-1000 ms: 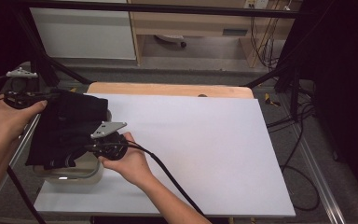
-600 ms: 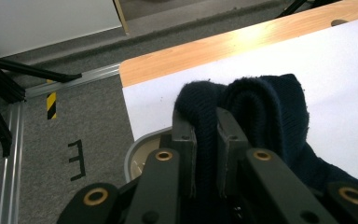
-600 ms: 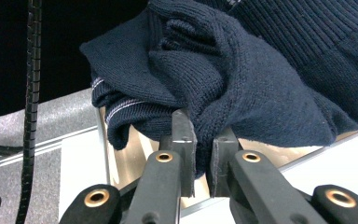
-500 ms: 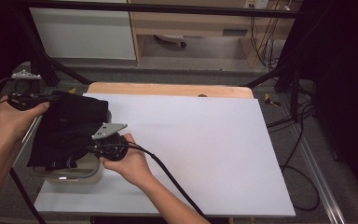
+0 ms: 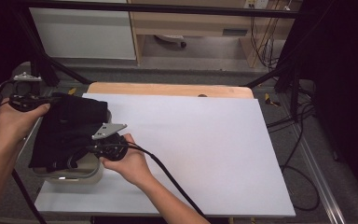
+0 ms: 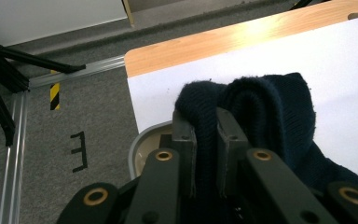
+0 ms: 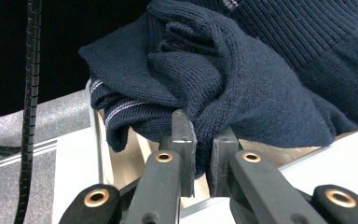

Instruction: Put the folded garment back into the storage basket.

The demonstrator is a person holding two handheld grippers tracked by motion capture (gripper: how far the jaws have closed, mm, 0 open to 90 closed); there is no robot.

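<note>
We are holding a dark navy knitted sweater [image 5: 67, 133] bunched over a shallow metal-rimmed tray [image 5: 81, 175] at the left front corner of the white surface [image 5: 205, 154], and the garment is draping across the tray and partly onto the surface beside it. Our left tongs [image 6: 204, 135] are pinching a thick fold of the knit at its far edge, jaws nearly together with the cloth between them; in the high view they are sitting at the far left [image 5: 28, 100]. Our right tongs [image 7: 203, 154] are clamping a lower fold near the tray's rim, equally narrow on the fabric, with our right hand [image 5: 126, 161] resting on the surface just beside the tray. We judge that the grasping is done on both sides, while the moving is barely begun: the sweater is mostly sitting over the tray, crumpled and unspread. Whether it is going in or coming out we cannot tell; either way, most of the work is remaining.
</note>
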